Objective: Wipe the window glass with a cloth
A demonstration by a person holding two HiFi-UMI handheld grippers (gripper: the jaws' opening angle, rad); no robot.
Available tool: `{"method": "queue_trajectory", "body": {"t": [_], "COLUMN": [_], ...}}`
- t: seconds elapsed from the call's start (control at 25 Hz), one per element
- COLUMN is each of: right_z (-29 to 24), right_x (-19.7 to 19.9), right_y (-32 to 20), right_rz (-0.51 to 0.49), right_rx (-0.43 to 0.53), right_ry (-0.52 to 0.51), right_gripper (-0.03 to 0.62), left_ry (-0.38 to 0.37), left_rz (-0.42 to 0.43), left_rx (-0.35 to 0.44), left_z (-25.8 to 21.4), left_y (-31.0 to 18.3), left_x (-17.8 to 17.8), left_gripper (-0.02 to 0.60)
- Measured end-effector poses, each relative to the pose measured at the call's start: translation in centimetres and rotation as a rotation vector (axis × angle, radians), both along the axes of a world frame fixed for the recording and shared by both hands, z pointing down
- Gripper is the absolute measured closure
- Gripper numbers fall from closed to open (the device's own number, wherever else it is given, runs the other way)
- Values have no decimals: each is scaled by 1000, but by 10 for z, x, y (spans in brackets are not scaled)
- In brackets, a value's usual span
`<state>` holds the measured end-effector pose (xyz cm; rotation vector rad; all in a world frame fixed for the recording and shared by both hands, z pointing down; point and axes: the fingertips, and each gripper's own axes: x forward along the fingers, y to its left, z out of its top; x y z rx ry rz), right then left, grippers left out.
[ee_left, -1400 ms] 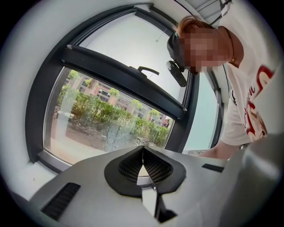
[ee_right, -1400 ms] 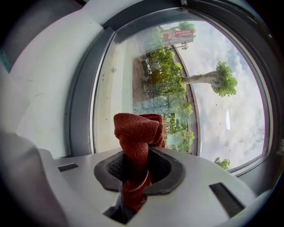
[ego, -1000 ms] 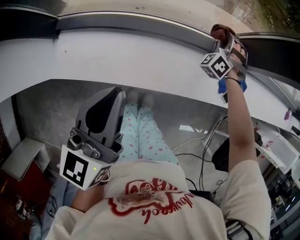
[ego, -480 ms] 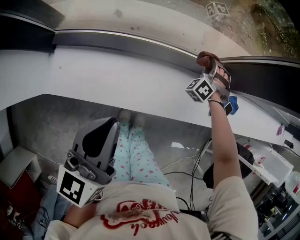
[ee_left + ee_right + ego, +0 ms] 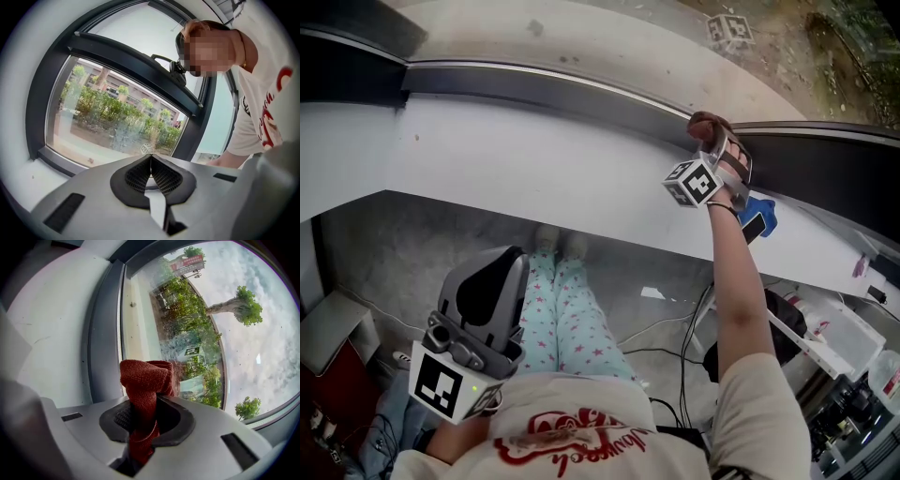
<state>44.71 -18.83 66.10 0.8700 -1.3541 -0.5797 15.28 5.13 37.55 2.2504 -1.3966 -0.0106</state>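
Note:
My right gripper is raised to the lower frame of the window glass and is shut on a bunched red cloth. In the head view the red cloth sits right at the dark frame edge. The right gripper view has the window glass just beyond the cloth, smeared in the middle, with trees and sky outside. My left gripper hangs low by my waist, far from the window. In the left gripper view its jaws are closed with nothing between them, facing the window glass.
A wide white sill runs under the dark window frame. A blue-cased phone lies on the sill by my right arm. Cables and boxes crowd the floor at the right. My legs stand below the sill.
My right gripper has carried the cloth leftward and slightly down along the bottom of the window. The left gripper has dropped a little lower by my side.

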Motion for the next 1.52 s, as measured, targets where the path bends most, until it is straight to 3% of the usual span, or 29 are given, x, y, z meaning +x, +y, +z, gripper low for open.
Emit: {"method": "queue_trajectory", "body": {"t": [0.48, 1.04, 1.52], "right_z": [23, 57, 67], "right_x": [-3, 0, -6], "right_y": [-1, 1, -1], "right_rz": [19, 60, 81], "right_rx": [18, -66, -64], "right_ry": [-39, -54, -110], "right_gripper": [513, 513, 513], "left_ry": [2, -39, -31], "left_rz": [-21, -14, 1], "left_rx": [-22, -36, -49], "left_z": [12, 13, 23], "left_y": [1, 10, 7], "left_x": [4, 10, 18], "left_gripper": [560, 560, 560]}}
